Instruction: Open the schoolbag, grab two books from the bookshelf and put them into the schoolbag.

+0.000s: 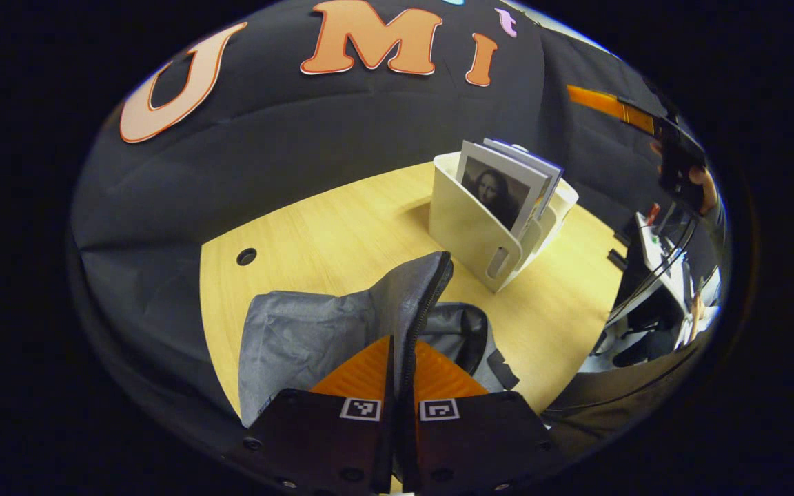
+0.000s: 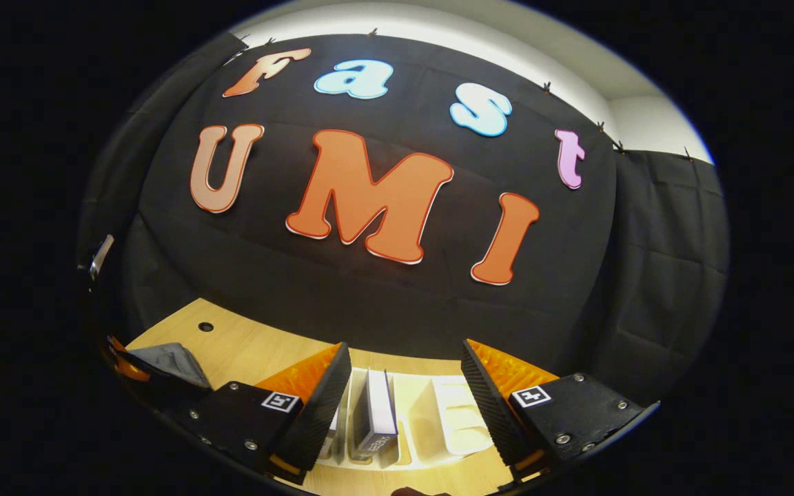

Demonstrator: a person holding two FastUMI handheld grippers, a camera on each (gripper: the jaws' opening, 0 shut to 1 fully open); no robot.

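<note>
The grey schoolbag lies on the wooden table right in front of my left gripper. That gripper is shut on the bag's zipper-edged flap, which stands up between its fingers. Behind it to the right, a white bookshelf rack holds several thin books, the front one with a portrait cover. In the right gripper view, my right gripper hangs open just above the rack. An upright book stands below the gap between its fingers. The bag shows at the left.
A round cable hole sits in the table at the left. The black cloth wall closes off the back. Beyond the table's right edge is a desk with equipment, and a hand holds a dark device up there.
</note>
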